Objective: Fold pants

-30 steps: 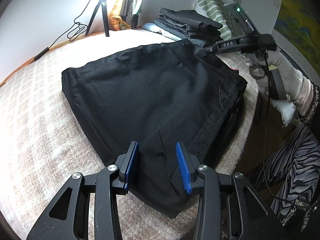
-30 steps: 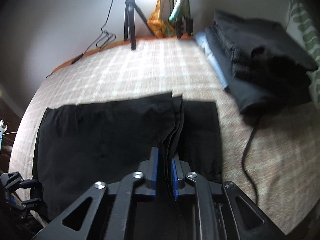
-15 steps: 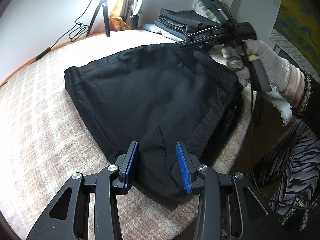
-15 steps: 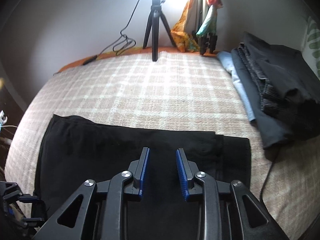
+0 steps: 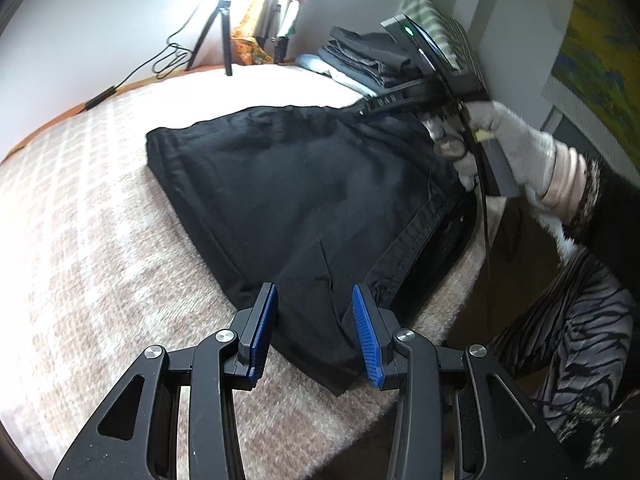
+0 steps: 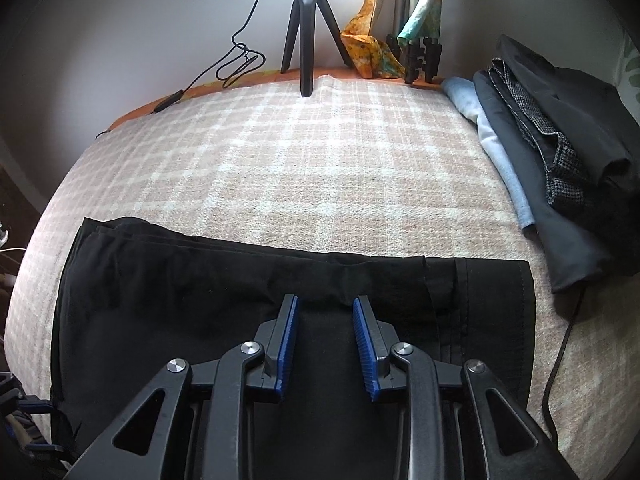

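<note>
Left wrist view: left gripper [image 5: 314, 330] jaws apart, hovering at the near corner of the folded black pants [image 5: 304, 184], which lie flat on the checked bed [image 5: 100, 240]. Right gripper [image 6: 325, 344] jaws also apart, empty, above the pants' [image 6: 200, 300] near edge.

Black tongs [image 5: 314, 330], ribbed blue pads [image 5: 366, 340], silver screws.

Right hand-held gripper [image 6: 325, 344] now off pants [image 6: 200, 300]

Both wrist views look low and close across the black pants [image 5: 312, 184] from adjacent sides
</note>
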`<state>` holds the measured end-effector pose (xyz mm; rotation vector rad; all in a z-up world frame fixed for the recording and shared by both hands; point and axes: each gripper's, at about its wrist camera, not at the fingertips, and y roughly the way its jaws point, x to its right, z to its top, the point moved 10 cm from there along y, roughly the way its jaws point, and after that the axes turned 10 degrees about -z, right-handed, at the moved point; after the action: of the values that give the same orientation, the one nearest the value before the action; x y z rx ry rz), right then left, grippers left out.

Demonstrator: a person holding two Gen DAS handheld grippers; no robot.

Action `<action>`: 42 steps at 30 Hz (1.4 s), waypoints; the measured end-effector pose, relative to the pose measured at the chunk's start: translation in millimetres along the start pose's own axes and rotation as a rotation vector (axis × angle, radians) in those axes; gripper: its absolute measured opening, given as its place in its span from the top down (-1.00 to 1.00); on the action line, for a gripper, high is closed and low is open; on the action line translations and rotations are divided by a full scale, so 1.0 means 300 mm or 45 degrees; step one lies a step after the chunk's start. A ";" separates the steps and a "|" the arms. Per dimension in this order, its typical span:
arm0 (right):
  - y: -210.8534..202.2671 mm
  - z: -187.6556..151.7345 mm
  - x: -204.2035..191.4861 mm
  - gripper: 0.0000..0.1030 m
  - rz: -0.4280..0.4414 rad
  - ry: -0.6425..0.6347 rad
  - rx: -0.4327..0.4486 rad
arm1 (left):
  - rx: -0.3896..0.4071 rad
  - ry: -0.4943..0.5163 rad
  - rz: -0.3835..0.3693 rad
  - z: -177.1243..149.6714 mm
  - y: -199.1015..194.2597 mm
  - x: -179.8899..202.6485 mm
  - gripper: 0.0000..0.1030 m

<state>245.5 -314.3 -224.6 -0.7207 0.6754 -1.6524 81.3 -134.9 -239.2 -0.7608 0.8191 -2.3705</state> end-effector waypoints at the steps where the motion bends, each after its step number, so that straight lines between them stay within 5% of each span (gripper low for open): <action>1: -0.003 -0.002 0.001 0.43 0.003 0.000 0.003 | 0.010 -0.022 -0.004 0.000 -0.008 -0.004 0.28; 6: -0.046 0.003 -0.002 0.38 -0.008 -0.001 0.018 | 0.071 -0.181 -0.044 -0.005 -0.058 -0.048 0.28; 12: -0.178 0.040 -0.124 0.13 0.126 -0.026 0.092 | 0.096 -0.338 -0.089 -0.016 -0.069 -0.088 0.19; 21: -0.287 0.033 -0.412 0.04 0.354 -0.138 0.064 | 0.087 -0.467 -0.185 -0.043 -0.035 -0.081 0.19; 32: -0.226 0.018 -0.677 0.04 0.446 -0.223 -0.142 | 0.139 -0.512 -0.254 -0.034 -0.021 -0.073 0.23; 42: -0.133 -0.018 -0.841 0.04 0.354 -0.352 -0.302 | 0.197 -0.418 -0.257 0.013 -0.035 -0.027 0.23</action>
<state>256.4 -59.1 -224.1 -0.9589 0.7418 -1.2034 86.5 -124.2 -232.3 -1.1722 0.4342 -2.3554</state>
